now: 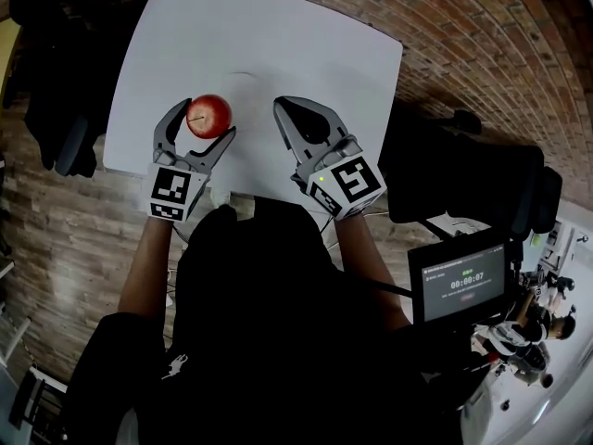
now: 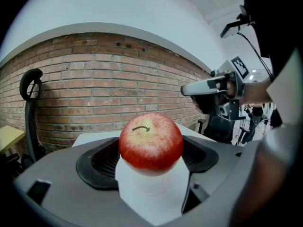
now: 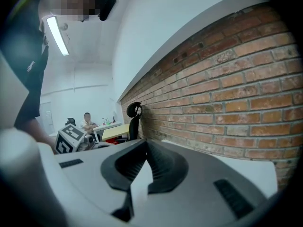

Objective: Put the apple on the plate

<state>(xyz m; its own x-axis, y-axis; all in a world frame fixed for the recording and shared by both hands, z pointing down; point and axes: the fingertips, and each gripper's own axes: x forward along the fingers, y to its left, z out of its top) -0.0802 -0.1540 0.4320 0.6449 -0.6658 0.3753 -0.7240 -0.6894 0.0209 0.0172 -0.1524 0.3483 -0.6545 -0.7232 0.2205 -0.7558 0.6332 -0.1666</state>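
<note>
Left hand-held gripper [image 1: 206,120] pinches the apple [image 1: 210,116] across its sides, stem up, so the fruit stays level for setting down. Apple sits over the near part of the white bench [image 1: 306,35]; cannot tell whether it is lifted or resting. Right hand-held gripper [image 1: 281,106], just right of the apple, has its jaws pressed together on nothing, likely parked clear. Only a faint arc beyond the apple hints at the plate, so placing looks not yet done.
</note>
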